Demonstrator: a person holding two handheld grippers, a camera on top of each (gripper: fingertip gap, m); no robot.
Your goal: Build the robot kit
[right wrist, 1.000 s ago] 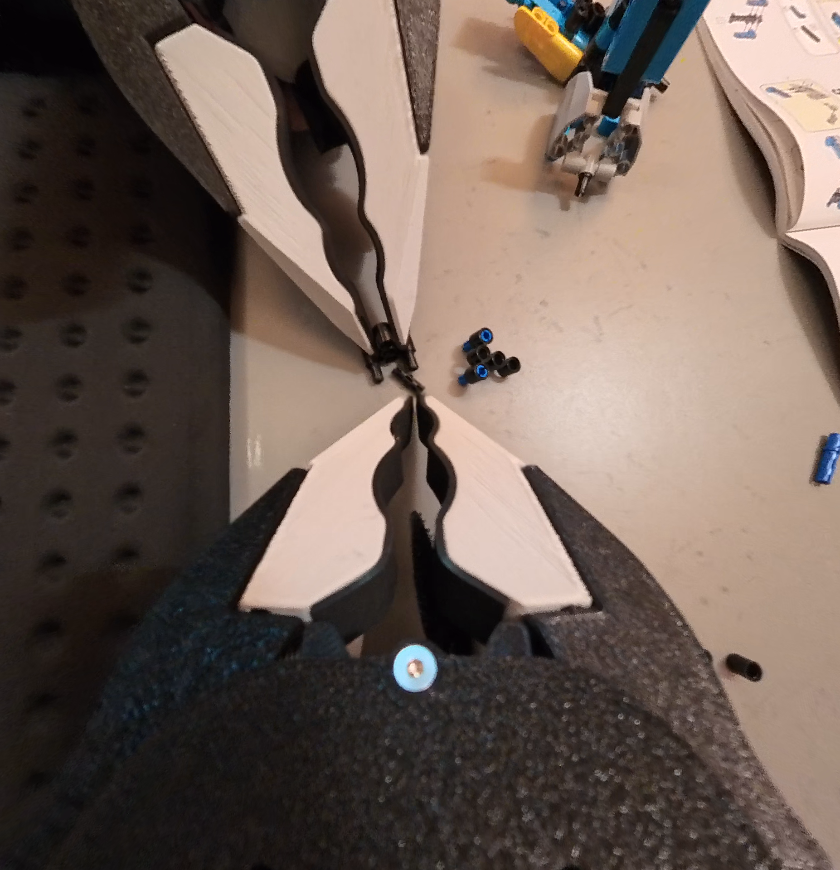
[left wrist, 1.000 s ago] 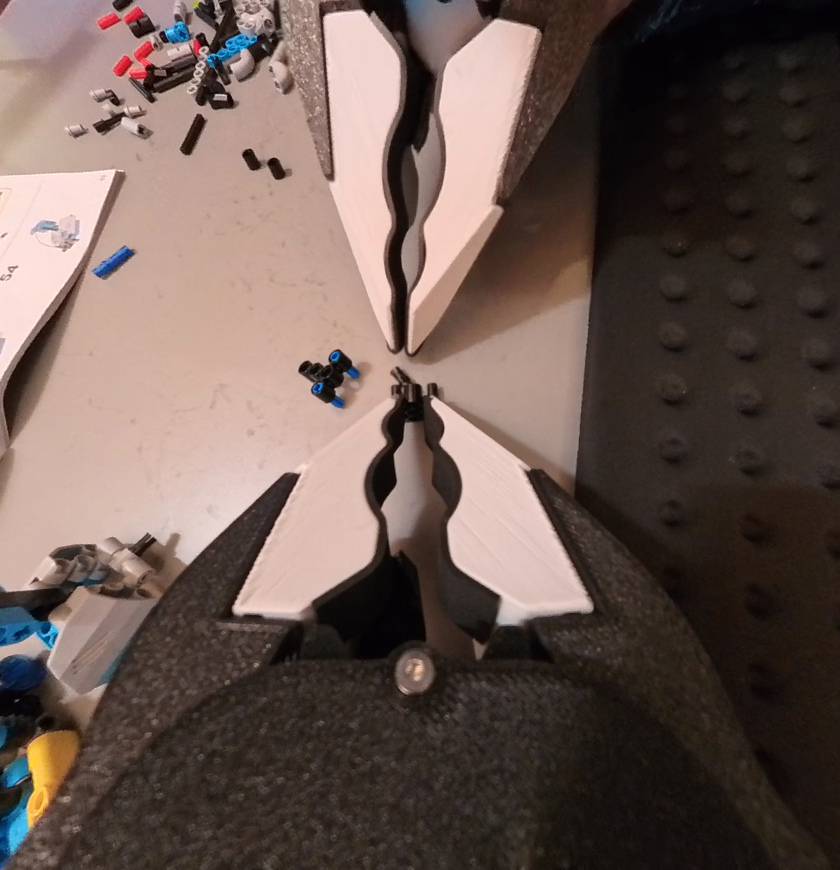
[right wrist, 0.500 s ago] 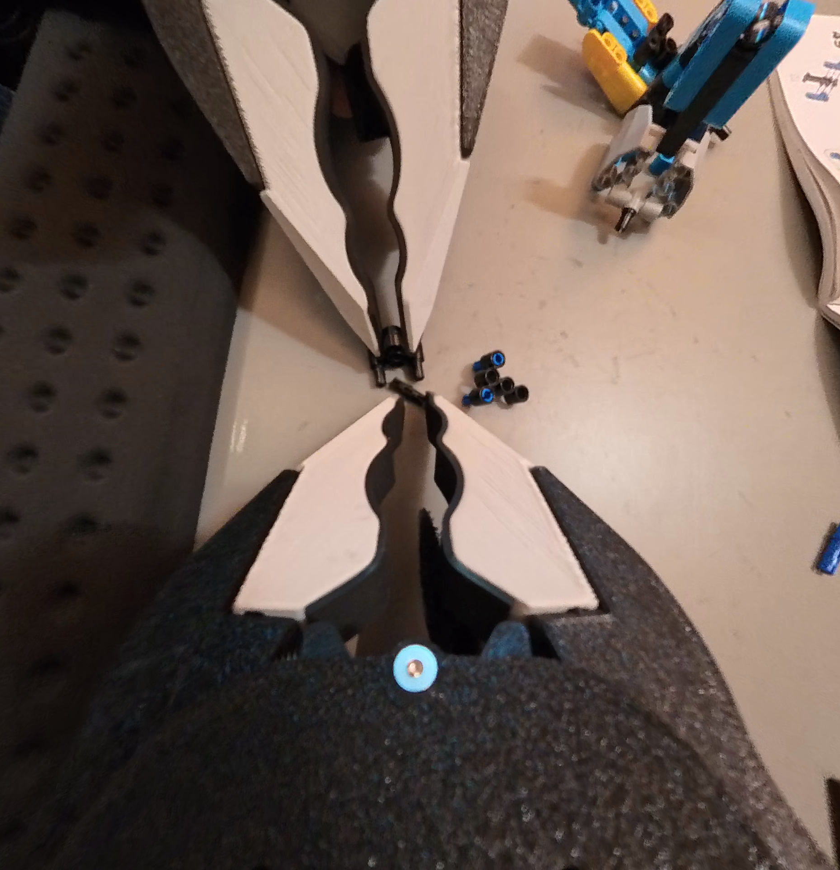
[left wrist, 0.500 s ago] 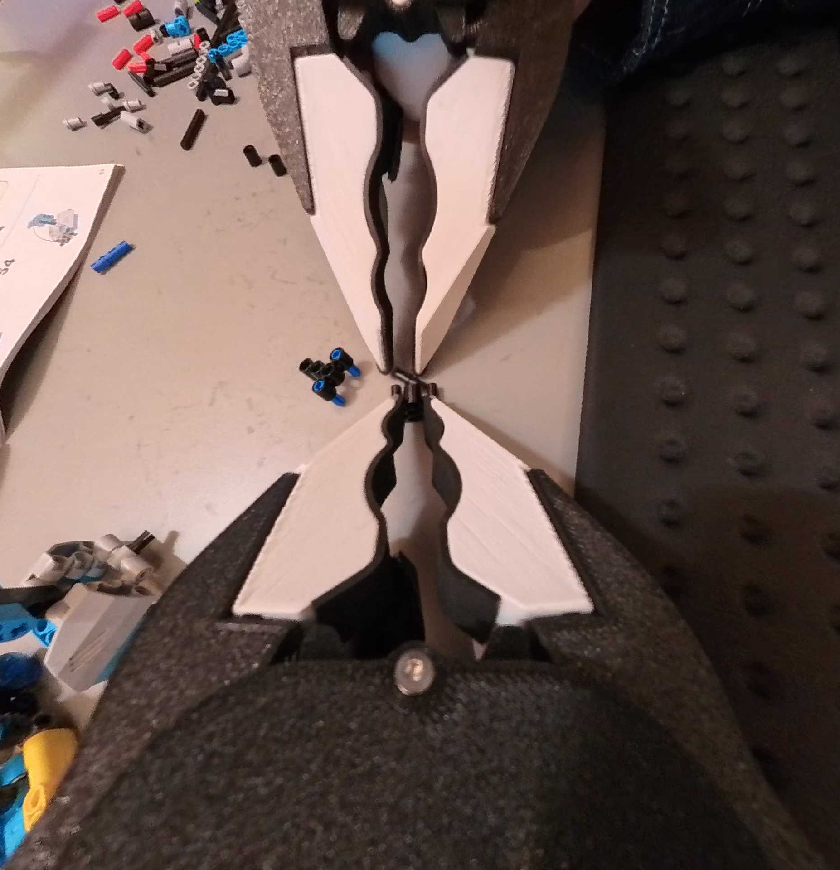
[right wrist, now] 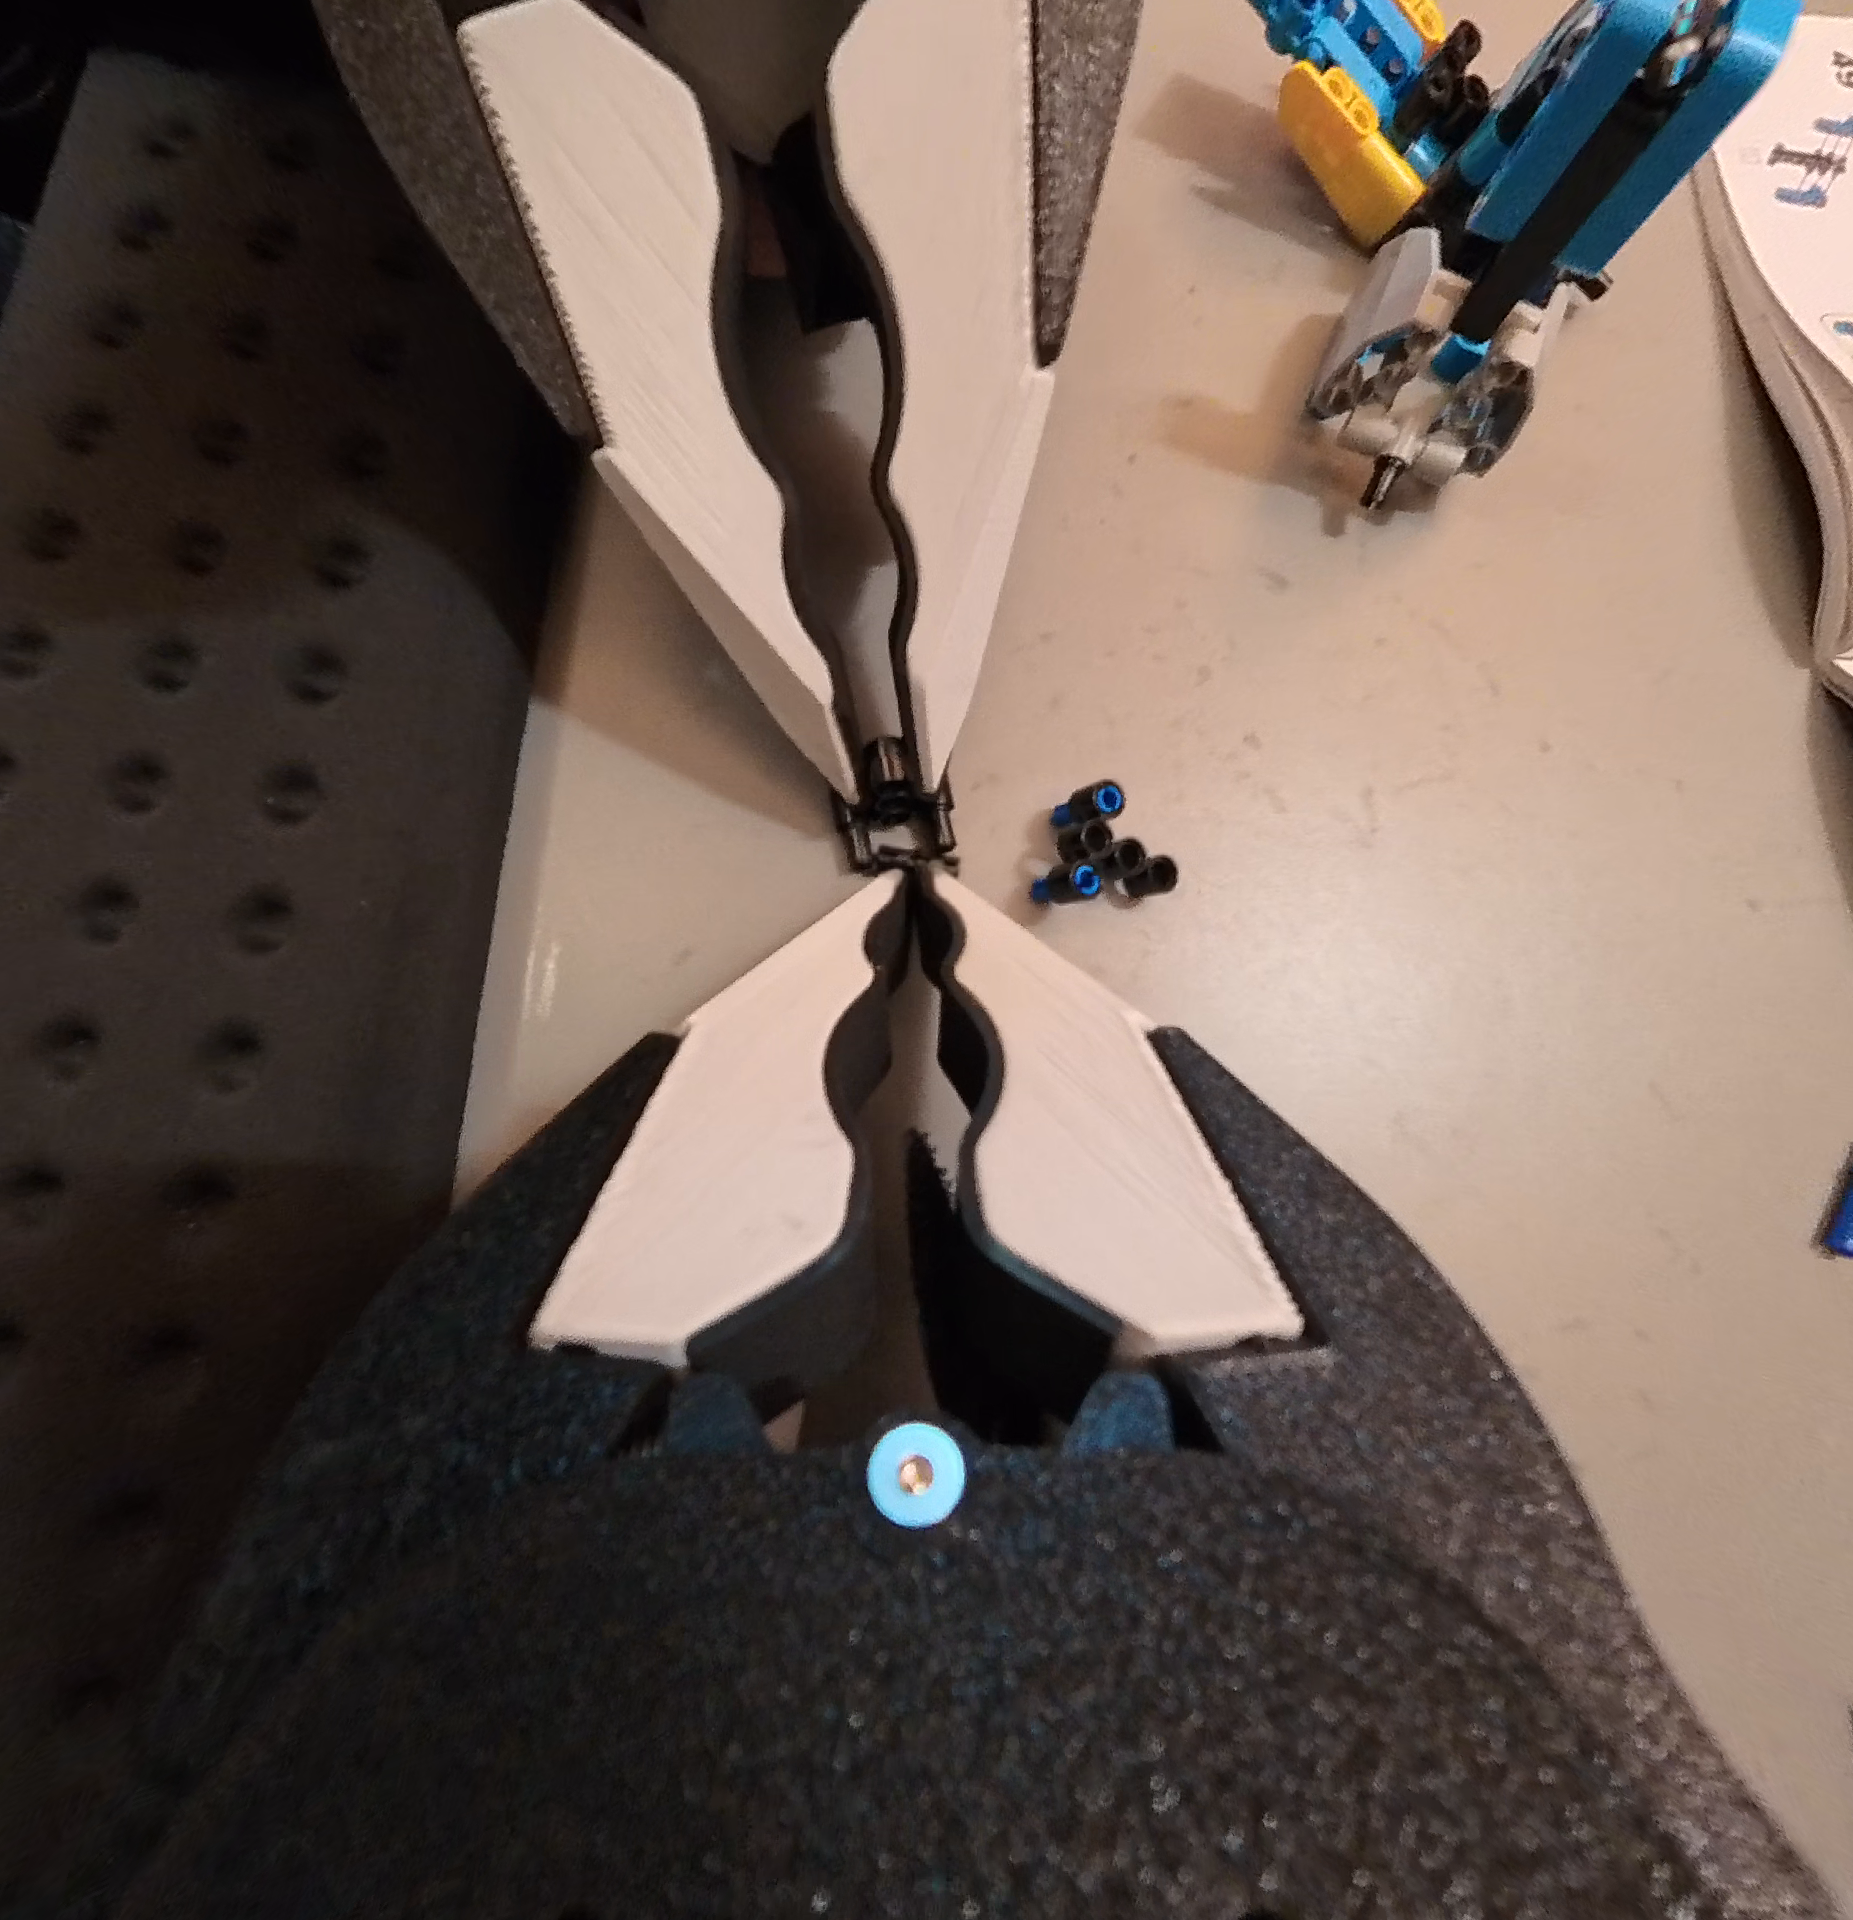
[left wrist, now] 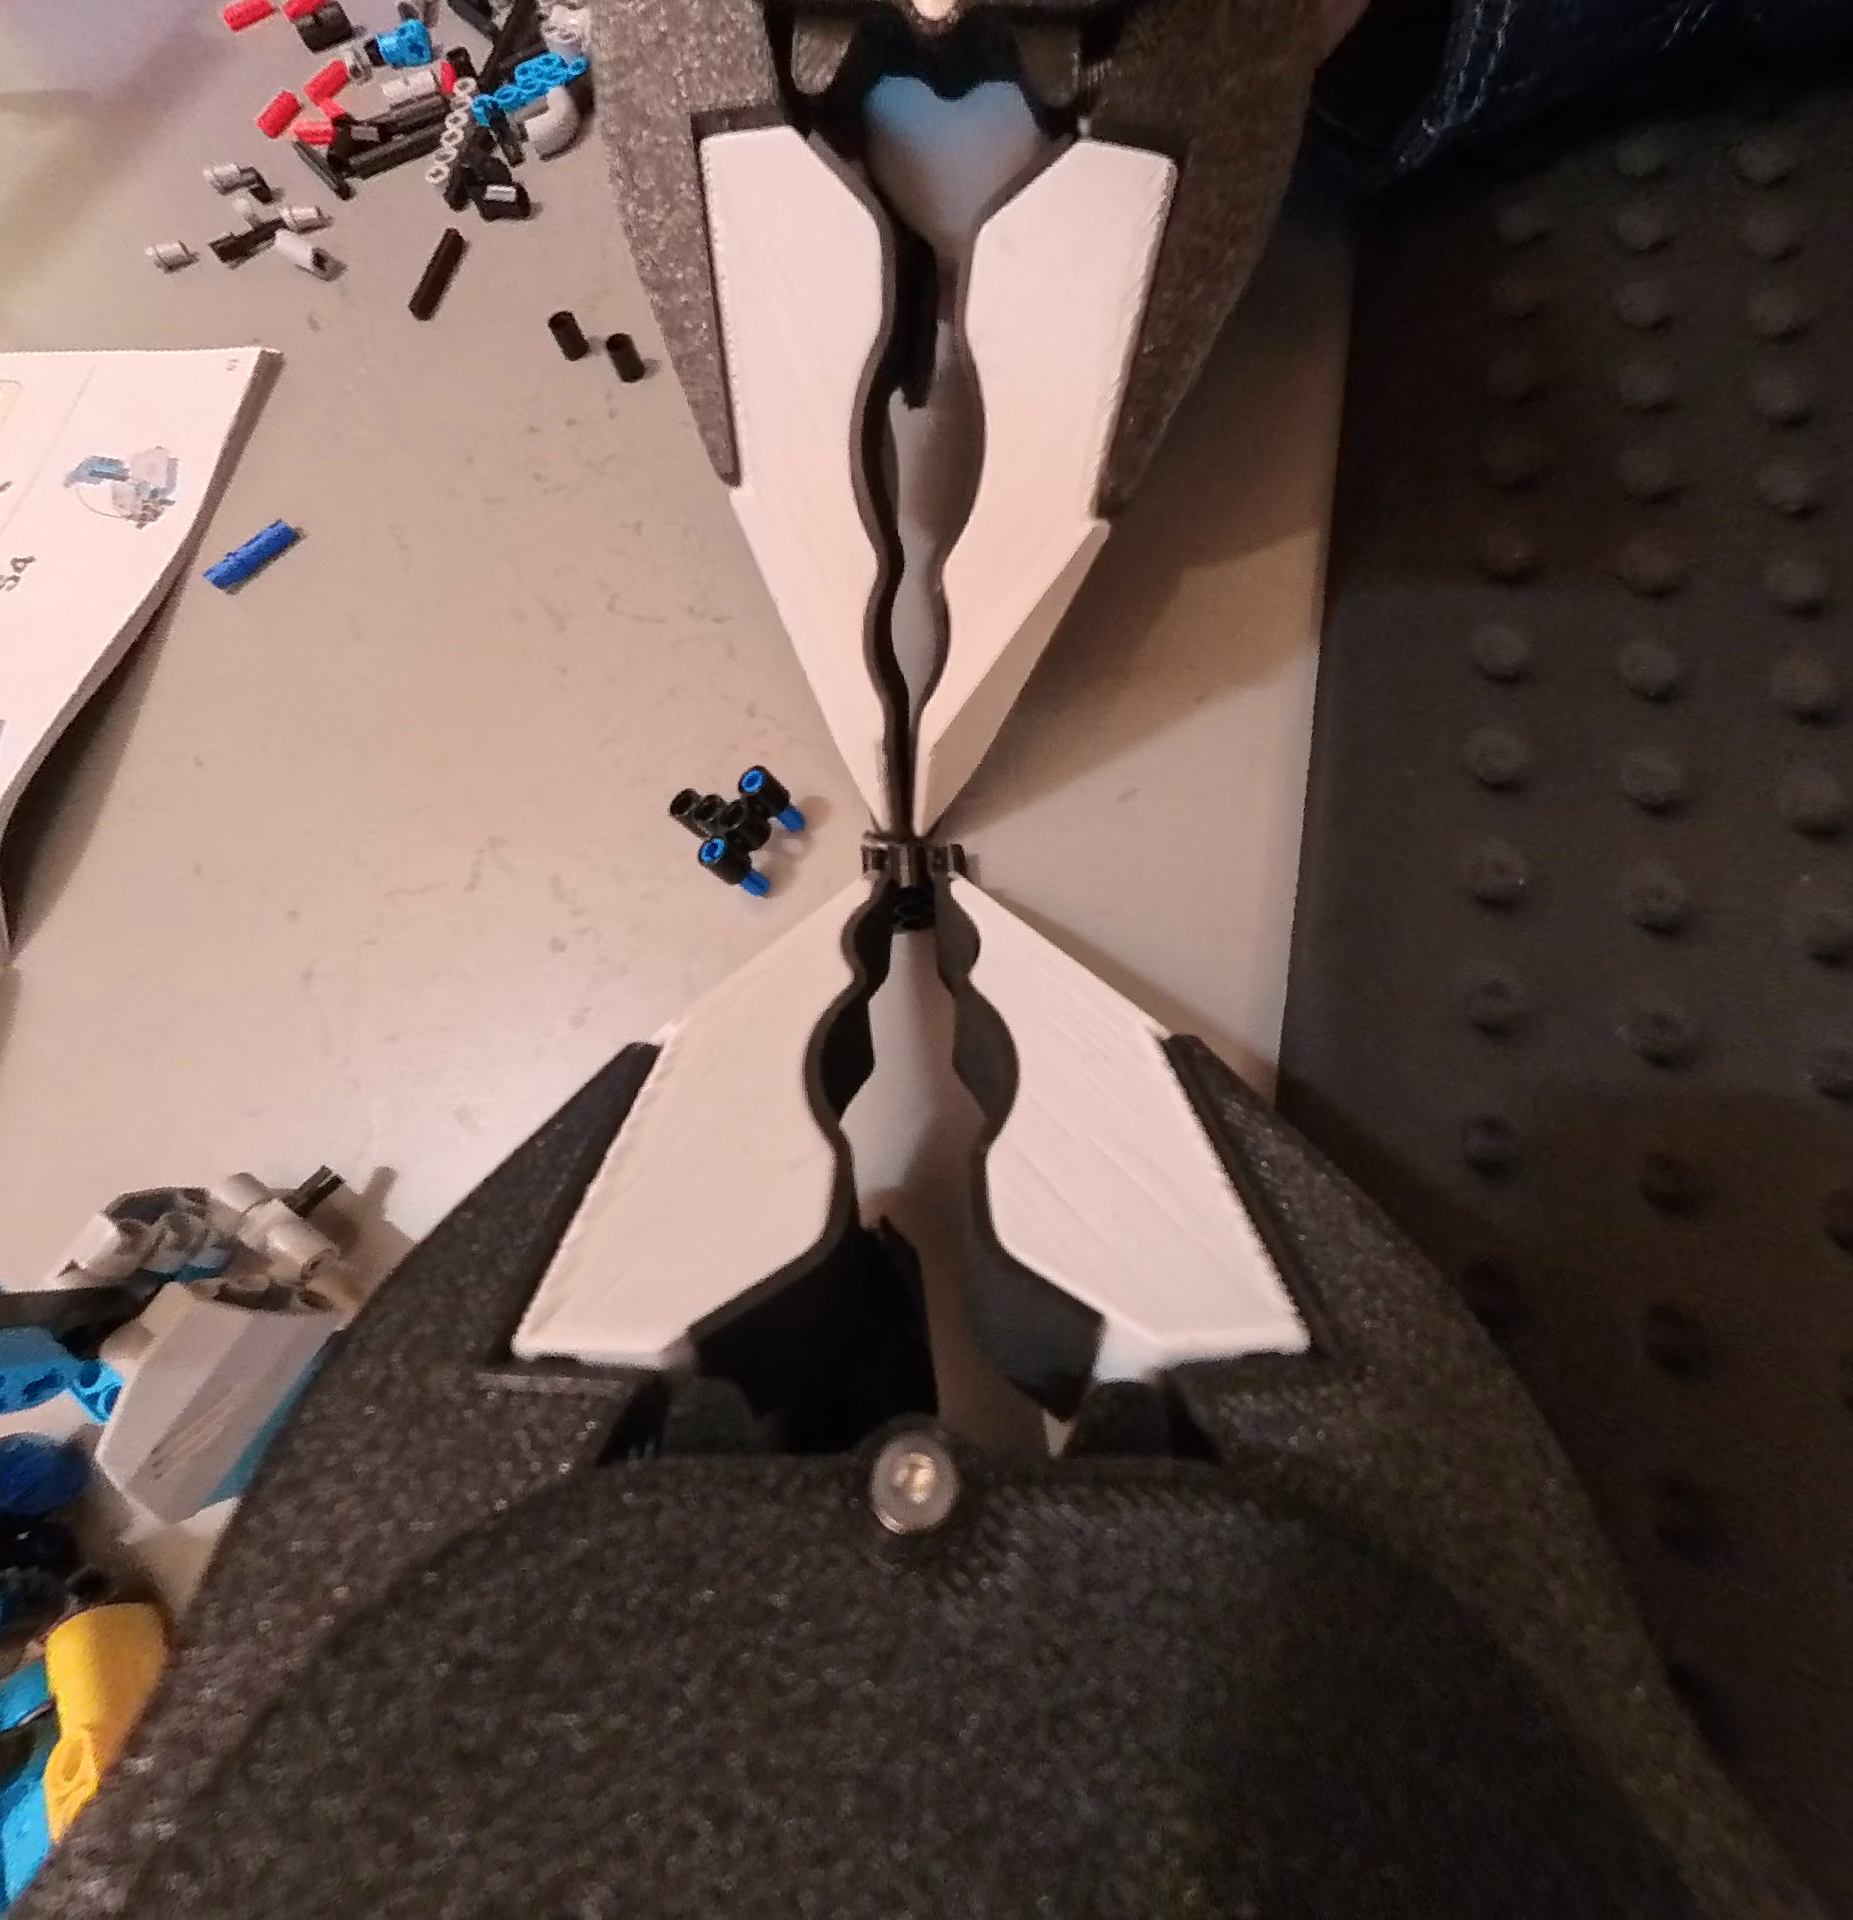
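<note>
My left gripper (left wrist: 906,902) is shut on a small black connector (left wrist: 907,912) at its tips. My right gripper (right wrist: 909,885) faces it tip to tip and is shut on a small thin black pin piece (right wrist: 906,860). The two black pieces touch just above the beige table (left wrist: 434,935). In the left wrist view the right gripper (left wrist: 906,812) comes in from the top. In the right wrist view the left gripper (right wrist: 889,767) comes in from the top with its connector (right wrist: 886,800). A small cluster of black and blue pins (left wrist: 735,826) lies on the table beside the tips and also shows in the right wrist view (right wrist: 1104,857).
A dark studded mat (left wrist: 1628,727) borders the table edge on one side (right wrist: 174,727). An open instruction booklet (left wrist: 70,582), a blue, grey and yellow brick model (right wrist: 1504,208), a loose blue pin (left wrist: 252,556) and a pile of small parts (left wrist: 402,104) lie around. Less than 4 cm separates the two grippers' tips.
The two grippers have moved towards each other. The gap between the black connector and the black pin piece has closed, and they now touch.
</note>
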